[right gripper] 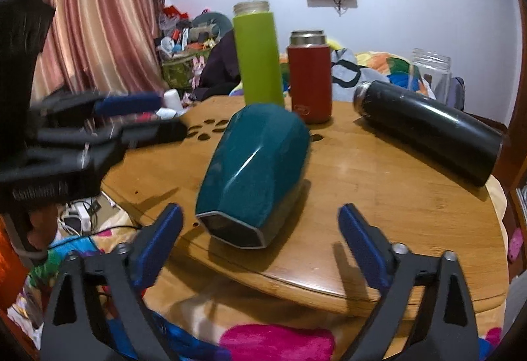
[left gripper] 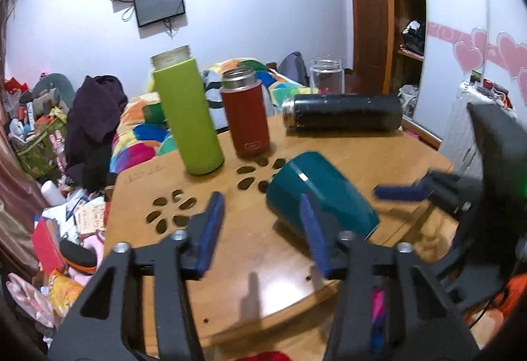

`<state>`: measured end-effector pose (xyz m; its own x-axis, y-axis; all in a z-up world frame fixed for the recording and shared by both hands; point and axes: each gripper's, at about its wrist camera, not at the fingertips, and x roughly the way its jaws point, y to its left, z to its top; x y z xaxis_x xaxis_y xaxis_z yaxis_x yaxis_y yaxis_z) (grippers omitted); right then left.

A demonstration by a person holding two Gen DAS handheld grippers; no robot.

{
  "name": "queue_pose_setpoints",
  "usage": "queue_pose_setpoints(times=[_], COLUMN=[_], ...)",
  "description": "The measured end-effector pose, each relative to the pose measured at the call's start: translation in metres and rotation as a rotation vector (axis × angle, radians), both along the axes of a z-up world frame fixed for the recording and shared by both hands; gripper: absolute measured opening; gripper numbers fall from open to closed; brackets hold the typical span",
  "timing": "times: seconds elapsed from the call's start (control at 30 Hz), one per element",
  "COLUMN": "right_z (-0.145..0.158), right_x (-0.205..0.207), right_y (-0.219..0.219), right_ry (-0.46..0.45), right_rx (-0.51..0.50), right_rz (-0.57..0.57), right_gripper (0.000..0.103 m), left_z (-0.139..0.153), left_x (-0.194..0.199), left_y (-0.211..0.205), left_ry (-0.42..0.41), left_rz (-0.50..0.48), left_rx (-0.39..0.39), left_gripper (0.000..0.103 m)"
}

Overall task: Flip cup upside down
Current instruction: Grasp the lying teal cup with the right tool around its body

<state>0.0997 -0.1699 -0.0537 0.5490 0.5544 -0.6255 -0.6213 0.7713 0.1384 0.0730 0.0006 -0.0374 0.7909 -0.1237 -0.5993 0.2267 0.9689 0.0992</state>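
Left wrist view. Teal cup (left gripper: 321, 193) lies on its side on the wooden table (left gripper: 250, 288), ahead and to the right of the left gripper (left gripper: 263, 225). Left gripper released, jaws spread, nothing between them; its right finger overlaps the cup in the picture, contact cannot be told. Right gripper (left gripper: 400, 193) comes in from the right edge, blurred, near the cup's far side. Behind: green bottle (left gripper: 186, 113) and red flask (left gripper: 245, 118) upright, black flask (left gripper: 342, 113) on its side, clear jar (left gripper: 327, 72) at the back.

Right wrist view. Cup (right gripper: 253, 169) lies lengthwise along the view, one end toward the camera, grey-rimmed and dark; mouth or base cannot be told. Right gripper (right gripper: 260, 245) released, jaws wide, cup's near end just ahead of the gap, not touched. Left gripper (right gripper: 138, 117) blurred at left, apart from the cup.

Handling, as judgement. Walls faceted, glossy; looks rigid, ceramic or coated metal, so probably moderately heavy, slippery, and may chip if dropped. Lying down it may roll, though the facets should resist. Best hold: across mid-body on two opposite flat facets, firm squeeze, then lift clear of the table before turning.
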Motion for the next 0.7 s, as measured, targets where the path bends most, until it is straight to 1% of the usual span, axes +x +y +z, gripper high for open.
queue_pose_setpoints(times=[0.03,0.07,0.17,0.23,0.4,0.57,0.7], right_z=[-0.002,-0.006,-0.011,-0.011,-0.011,-0.01,-0.005], right_x=[0.001,0.003,0.005,0.005,0.003,0.0,-0.002], right_y=[0.003,0.006,0.01,0.01,0.007,0.006,0.002], right_ry=[0.006,0.016,0.036,0.029,0.023,0.013,-0.023], right_rx=[-0.017,-0.03,-0.041,-0.043,-0.034,-0.037,-0.042], right_rz=[-0.006,-0.006,0.001,0.001,0.001,-0.009,-0.033], right_gripper=[0.073,0.066,0.054,0.052,0.051,0.051,0.051], left_z=[0.0,-0.001,-0.003,-0.005,-0.01,-0.009,-0.01], left_x=[0.003,0.005,0.009,0.011,0.018,0.021,0.022], left_y=[-0.002,-0.005,-0.012,-0.016,-0.019,-0.017,-0.016], left_ry=[0.001,0.001,0.0,0.002,0.019,0.019,0.02], left_rz=[-0.01,-0.019,-0.049,-0.063,-0.074,-0.077,-0.072], left_rx=[-0.004,-0.009,-0.025,-0.036,-0.063,-0.086,-0.09], left_gripper=[0.032,0.025,0.012,0.01,0.006,0.006,0.006])
